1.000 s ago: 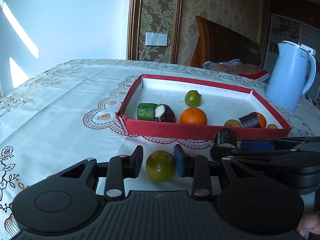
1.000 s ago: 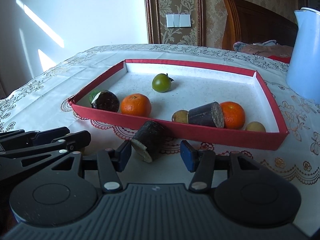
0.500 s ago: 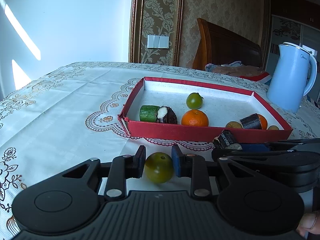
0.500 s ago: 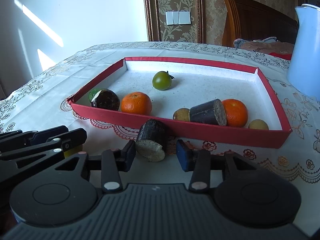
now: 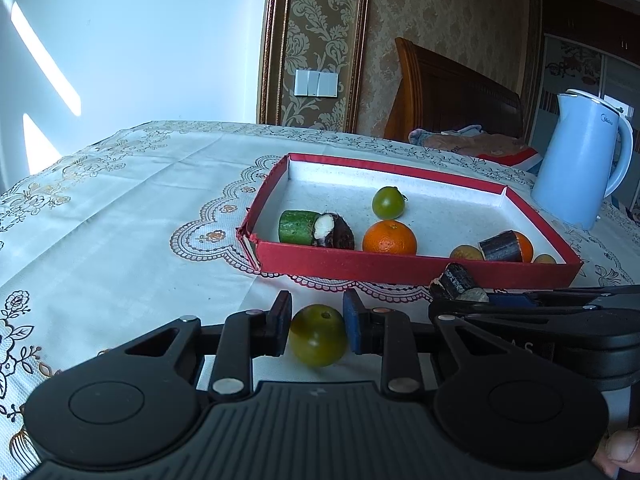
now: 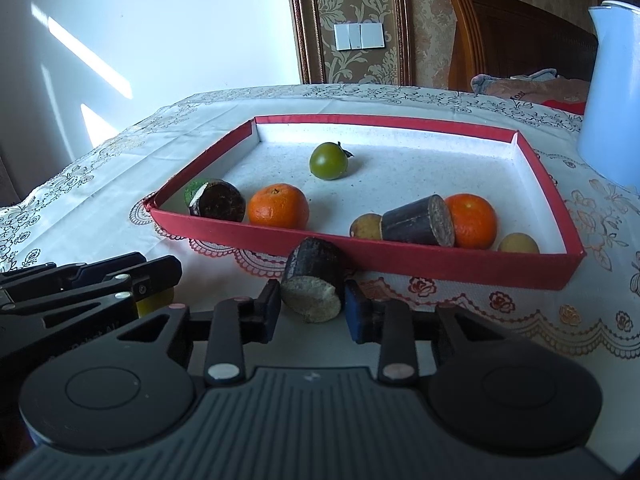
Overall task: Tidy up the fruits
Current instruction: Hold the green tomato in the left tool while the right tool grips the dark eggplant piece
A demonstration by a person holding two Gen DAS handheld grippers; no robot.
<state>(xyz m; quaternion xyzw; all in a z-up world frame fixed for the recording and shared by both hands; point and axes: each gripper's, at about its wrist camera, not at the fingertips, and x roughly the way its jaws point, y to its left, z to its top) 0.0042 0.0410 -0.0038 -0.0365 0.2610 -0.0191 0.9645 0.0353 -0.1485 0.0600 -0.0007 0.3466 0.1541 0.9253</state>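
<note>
My left gripper [image 5: 318, 320] is shut on a round green fruit [image 5: 318, 336], its pads pressing both sides, just in front of the red tray [image 5: 400, 270]. To its right, my right gripper [image 6: 312, 308] is closing its jaws on a dark sugarcane piece [image 6: 314, 280], pale cut end facing the camera, and both pads touch it. That piece [image 5: 456, 280] tilts against the tray's front wall [image 6: 400, 258]. Inside the tray lie a green fruit [image 6: 328, 160], two oranges [image 6: 278, 206] [image 6: 472, 220], another sugarcane piece [image 6: 420, 220], a cucumber piece [image 5: 296, 227] and small yellowish fruits.
A pale blue kettle [image 5: 576, 168] stands on the embroidered tablecloth [image 5: 120, 220] behind the tray's right corner. A wooden chair back [image 5: 452, 92] with cloth on the seat rises behind the table. A thumb [image 5: 618, 446] shows at the lower right.
Both pairs of jaws have narrowed. The left pads now press the green fruit. The right pads have come in onto the dark piece, which turned its cut end toward the camera.
</note>
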